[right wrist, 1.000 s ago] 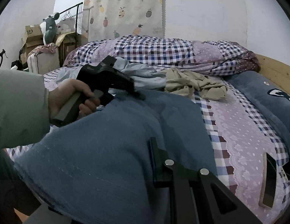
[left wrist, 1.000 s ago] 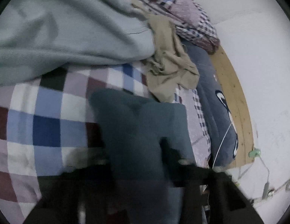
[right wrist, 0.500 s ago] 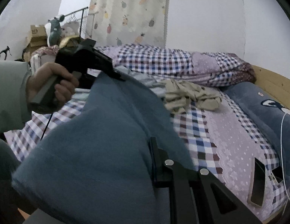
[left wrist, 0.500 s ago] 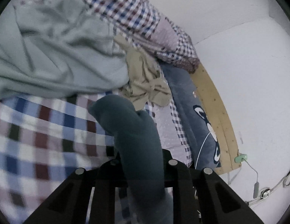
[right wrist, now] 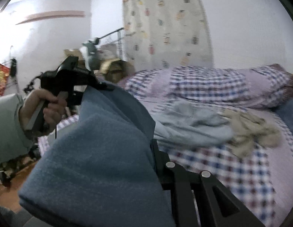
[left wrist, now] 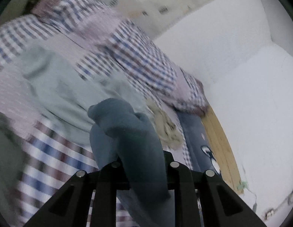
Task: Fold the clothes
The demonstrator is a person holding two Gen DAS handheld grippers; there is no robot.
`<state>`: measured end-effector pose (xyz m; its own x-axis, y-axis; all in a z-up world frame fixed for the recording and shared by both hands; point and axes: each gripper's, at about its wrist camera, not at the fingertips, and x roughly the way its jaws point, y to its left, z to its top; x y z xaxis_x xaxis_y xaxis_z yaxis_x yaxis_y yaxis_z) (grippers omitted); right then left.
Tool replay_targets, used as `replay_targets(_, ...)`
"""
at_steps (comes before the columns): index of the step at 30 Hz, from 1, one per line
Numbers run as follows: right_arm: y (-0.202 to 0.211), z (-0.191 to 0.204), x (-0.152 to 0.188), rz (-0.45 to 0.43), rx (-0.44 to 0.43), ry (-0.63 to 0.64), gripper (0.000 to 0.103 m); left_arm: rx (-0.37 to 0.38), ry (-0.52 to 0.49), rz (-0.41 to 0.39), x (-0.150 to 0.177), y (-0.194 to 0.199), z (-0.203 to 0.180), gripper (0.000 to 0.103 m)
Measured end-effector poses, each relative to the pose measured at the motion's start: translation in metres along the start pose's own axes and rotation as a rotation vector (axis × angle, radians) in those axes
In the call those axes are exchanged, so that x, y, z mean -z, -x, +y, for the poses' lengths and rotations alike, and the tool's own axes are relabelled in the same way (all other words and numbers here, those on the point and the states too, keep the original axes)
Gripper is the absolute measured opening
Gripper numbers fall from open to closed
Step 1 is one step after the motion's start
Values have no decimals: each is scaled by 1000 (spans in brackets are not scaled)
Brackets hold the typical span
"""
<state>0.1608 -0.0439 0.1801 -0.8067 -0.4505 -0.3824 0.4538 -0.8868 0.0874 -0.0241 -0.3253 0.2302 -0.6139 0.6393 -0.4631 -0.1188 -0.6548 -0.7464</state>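
In the right wrist view, a person's hand (right wrist: 45,109) at the far left grips the handle of the left gripper (right wrist: 103,85), with a pale sleeve (right wrist: 6,128) behind it. That gripper is raised above the bed (right wrist: 231,170) and pinches the top edge of a blue garment (right wrist: 101,160), which hangs from it and fills the lower left of the view. The right gripper (right wrist: 155,157) holds the same garment lower down; only one of its fingers (right wrist: 161,162) shows, pressed against the cloth, the other hidden behind the fabric.

Further right, a pale grey-green garment (right wrist: 189,126) lies crumpled on the checked sheet, with a beige garment (right wrist: 254,132) just beside it. A rolled checked quilt (right wrist: 212,83) lies behind both, under a patterned curtain (right wrist: 165,24).

In the blurred left wrist view, the grey-green garment (left wrist: 67,94) lies at left on the sheet. At centre, the blue garment (left wrist: 131,138) bunches up between the left gripper (left wrist: 142,162) fingers, which are closed on it. To the right lie the beige garment (left wrist: 167,128), a dark blue pillow (left wrist: 197,141) and a wooden bed edge (left wrist: 220,141) against the white wall.
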Motion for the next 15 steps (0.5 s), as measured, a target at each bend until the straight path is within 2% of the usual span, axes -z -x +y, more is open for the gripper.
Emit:
replay_targets(7, -104, 50, -63, 14, -152, 50, 12, -106, 75, -148, -72, 76, 75, 18)
replay_targets(15, -209, 111, -106, 7, -199, 199, 12, -163, 159, -283, -136, 127, 160, 18)
